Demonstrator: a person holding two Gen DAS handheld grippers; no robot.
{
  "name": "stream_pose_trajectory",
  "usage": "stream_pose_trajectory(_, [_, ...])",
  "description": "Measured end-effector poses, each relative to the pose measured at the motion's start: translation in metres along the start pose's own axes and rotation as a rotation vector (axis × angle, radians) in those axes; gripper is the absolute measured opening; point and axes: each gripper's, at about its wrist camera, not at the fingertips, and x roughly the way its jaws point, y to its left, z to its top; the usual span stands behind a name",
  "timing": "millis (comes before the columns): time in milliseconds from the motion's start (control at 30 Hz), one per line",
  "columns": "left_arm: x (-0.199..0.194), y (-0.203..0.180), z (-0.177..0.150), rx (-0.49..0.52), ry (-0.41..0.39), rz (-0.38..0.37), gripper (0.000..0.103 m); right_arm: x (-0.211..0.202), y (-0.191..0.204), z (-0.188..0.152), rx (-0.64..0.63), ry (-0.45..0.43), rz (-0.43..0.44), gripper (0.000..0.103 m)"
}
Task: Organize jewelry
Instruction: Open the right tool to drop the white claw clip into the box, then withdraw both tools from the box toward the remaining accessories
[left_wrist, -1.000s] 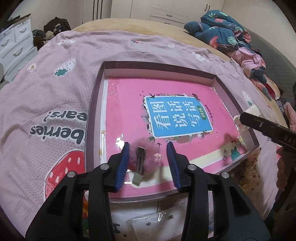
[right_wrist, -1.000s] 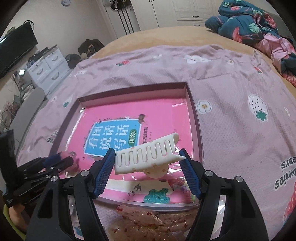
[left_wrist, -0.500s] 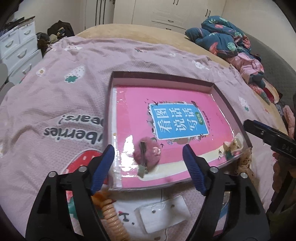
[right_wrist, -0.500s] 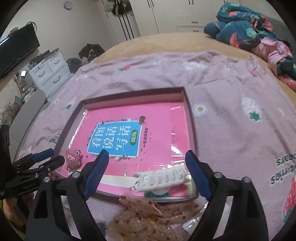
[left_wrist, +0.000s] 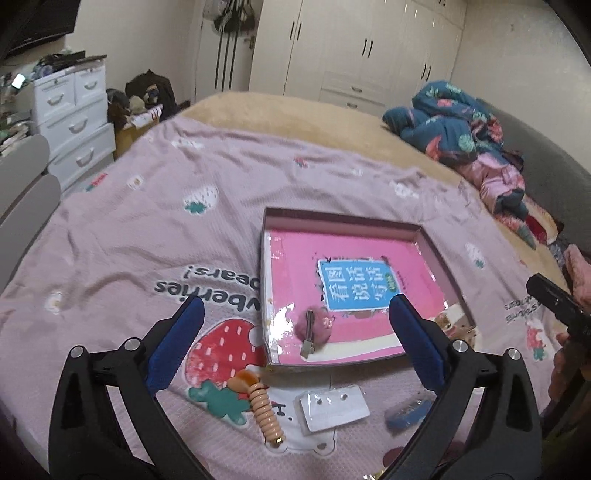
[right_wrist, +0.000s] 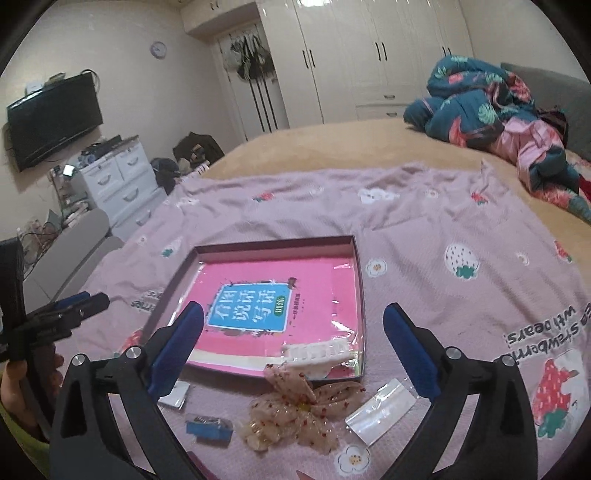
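A shallow box (left_wrist: 263, 280) with a pink book in it lies on the bed; it also shows in the right wrist view (right_wrist: 360, 295). A fluffy pink hair clip (left_wrist: 314, 326) lies in its near left corner. A white claw clip (right_wrist: 317, 356) lies in its near right corner. My left gripper (left_wrist: 295, 339) is open and empty, raised above and behind the pink clip. My right gripper (right_wrist: 293, 349) is open and empty, raised behind the white clip. On the sheet in front of the box lie a peach spiral hair tie (left_wrist: 266, 415), a small earring card (left_wrist: 330, 408), a sheer spotted bow (right_wrist: 299, 410) and a blue clip (right_wrist: 208, 428).
The pink strawberry-print sheet (left_wrist: 147, 229) covers the bed. A small clear bag (right_wrist: 380, 411) lies right of the bow. Bundled clothes (left_wrist: 469, 144) are piled at the far right. White drawers (left_wrist: 70, 118) stand left of the bed.
Both grippers opened, released the pink clip and the white claw clip into the box, then drew back and up. Both clips now rest in the box's near corners.
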Motion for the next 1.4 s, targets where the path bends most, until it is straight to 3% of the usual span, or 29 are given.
stream_pose_trajectory(367, [-0.053,-0.007,-0.009,0.013,-0.070,-0.005,0.094,-0.057,0.014,-0.008,-0.059,-0.075,0.011,0.098])
stream_pose_trajectory(633, [-0.077,-0.011,-0.027,0.024,-0.073,-0.009,0.094,-0.084,0.023,-0.022,-0.104,-0.086,0.024,0.098])
stream_pose_trajectory(1067, [-0.081,-0.012,-0.064,0.052,-0.007,-0.001,0.094,-0.100,0.042,-0.057,-0.173,-0.034,0.043,0.098])
stream_pose_trajectory(1400, [-0.078,-0.012,-0.086,0.078,0.042,0.006,0.094,-0.096,0.064,-0.095,-0.226,0.055,0.083,0.098])
